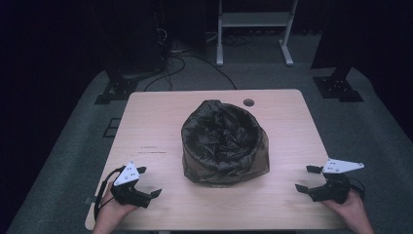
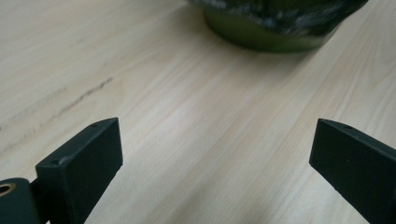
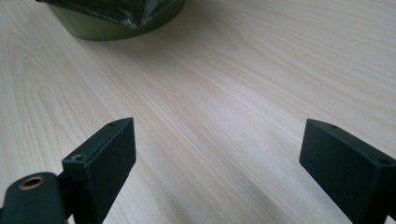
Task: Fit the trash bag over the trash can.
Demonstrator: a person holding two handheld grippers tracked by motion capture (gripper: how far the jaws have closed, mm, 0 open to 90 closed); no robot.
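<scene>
A round bin lined with a crumpled black plastic bag (image 1: 224, 141) stands in the middle of the light wooden table (image 1: 156, 122). Its olive-green base (image 2: 271, 37) peeks out under the bag at the top of the left gripper view, and the same base (image 3: 116, 25) sits at the top left of the right gripper view. My left gripper (image 1: 148, 181) rests near the front left edge, open, with nothing between its jaws. Near the front right edge my right gripper (image 1: 307, 178) is open too, and holds nothing. Both point toward the bin from a short distance.
A small round hole (image 1: 249, 102) is set in the tabletop behind the bin. A faint dark scuff (image 2: 70, 105) marks the wood left of the bin. Beyond the table are black stand bases (image 1: 114, 90), cables on grey carpet, and a white frame (image 1: 253, 29).
</scene>
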